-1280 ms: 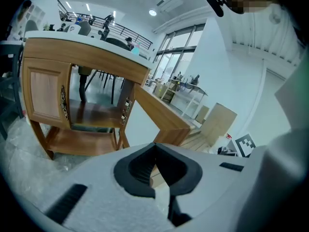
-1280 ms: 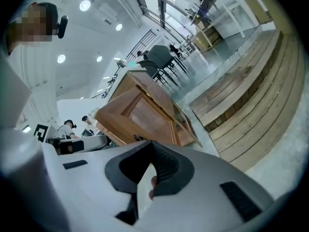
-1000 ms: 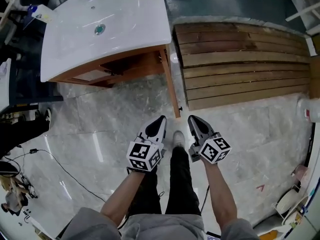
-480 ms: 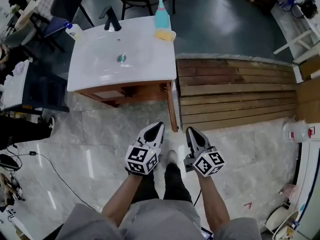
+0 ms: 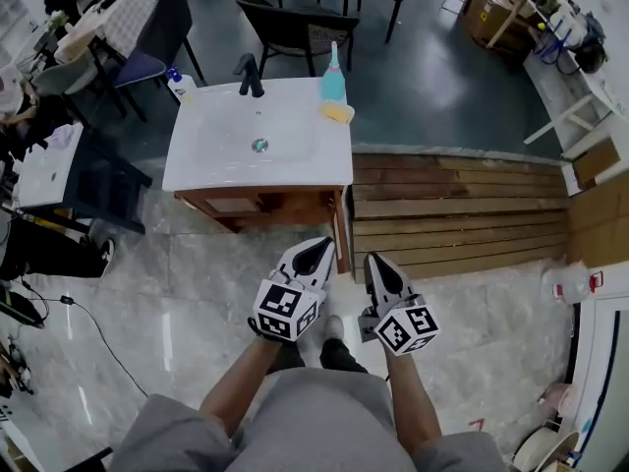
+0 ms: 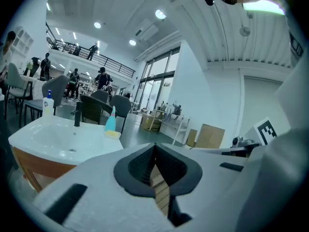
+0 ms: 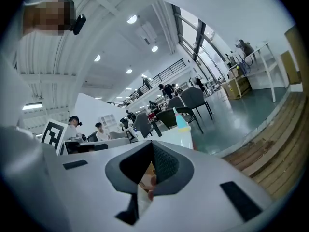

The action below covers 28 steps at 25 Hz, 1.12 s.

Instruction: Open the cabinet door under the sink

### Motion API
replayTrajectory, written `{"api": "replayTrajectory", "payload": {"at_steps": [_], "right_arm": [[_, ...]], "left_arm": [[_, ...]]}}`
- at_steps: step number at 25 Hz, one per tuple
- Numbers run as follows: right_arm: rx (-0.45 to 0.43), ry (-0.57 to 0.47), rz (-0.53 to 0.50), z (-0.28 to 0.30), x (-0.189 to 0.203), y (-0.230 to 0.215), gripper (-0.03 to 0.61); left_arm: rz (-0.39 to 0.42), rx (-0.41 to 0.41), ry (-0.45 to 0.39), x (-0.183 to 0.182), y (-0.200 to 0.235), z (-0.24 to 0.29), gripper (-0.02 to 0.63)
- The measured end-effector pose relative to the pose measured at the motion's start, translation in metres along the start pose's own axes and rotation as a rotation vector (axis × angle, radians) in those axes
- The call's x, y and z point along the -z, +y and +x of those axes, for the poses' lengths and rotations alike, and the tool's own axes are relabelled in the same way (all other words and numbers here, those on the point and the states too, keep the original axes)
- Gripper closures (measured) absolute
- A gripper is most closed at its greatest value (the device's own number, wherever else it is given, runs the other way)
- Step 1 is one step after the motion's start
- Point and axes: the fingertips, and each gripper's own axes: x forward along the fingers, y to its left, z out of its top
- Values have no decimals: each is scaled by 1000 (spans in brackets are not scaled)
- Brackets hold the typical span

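The sink unit stands ahead of me in the head view: a white basin top [image 5: 226,146] on a brown wooden cabinet [image 5: 265,206]. From this steep angle only a thin strip of the cabinet front shows, and the door cannot be made out clearly. My left gripper [image 5: 318,246] is shut and empty, pointing at the cabinet's right front leg [image 5: 342,234], just short of it. My right gripper [image 5: 372,261] is beside it, also shut and empty. The left gripper view shows the closed left gripper [image 6: 154,147] with the basin [image 6: 53,137] to its left. In the right gripper view the right gripper [image 7: 151,145] is closed too.
A black faucet [image 5: 251,75], a blue bottle [image 5: 332,75] and a yellow sponge [image 5: 337,113] sit on the basin. A slatted wooden platform [image 5: 462,209] lies right of the cabinet. Chairs [image 5: 295,23] stand behind it, a dark table [image 5: 69,180] to its left, a cable [image 5: 59,303] on the floor.
The head view has drawn back and tilted up, so the sink unit sits lower in frame and more of the room shows. Both grippers stay shut, side by side.
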Motion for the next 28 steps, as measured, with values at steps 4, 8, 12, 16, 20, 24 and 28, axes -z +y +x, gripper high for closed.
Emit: {"api": "replayTrajectory", "payload": {"at_steps": [4,8,12,16,20,24,28], "right_arm": [[-11,-40,-45,-3,-27,23,569],[-19,-82,-80,-5,-52,38,569],[-34,-121,-117,-6,-73,56,570],[-52,-147,-153,-4,-85,73,571],[-64,-151,-191,1,-87,85,571],[-76,-152,-193,8,-88,92,571],[-93,-150,-197,14,-86,100,571]], "left_arm": [[60,30,-46,-33,-15,-12,604],[96,41,-78,-58,-23,-22,604],[120,38,-111,-78,-26,-30,604],[142,38,-152,-96,-27,-40,604],[155,31,-175,-104,-24,-48,604],[158,20,-181,-105,-19,-55,604],[154,5,-184,-104,-10,-62,604]]}}
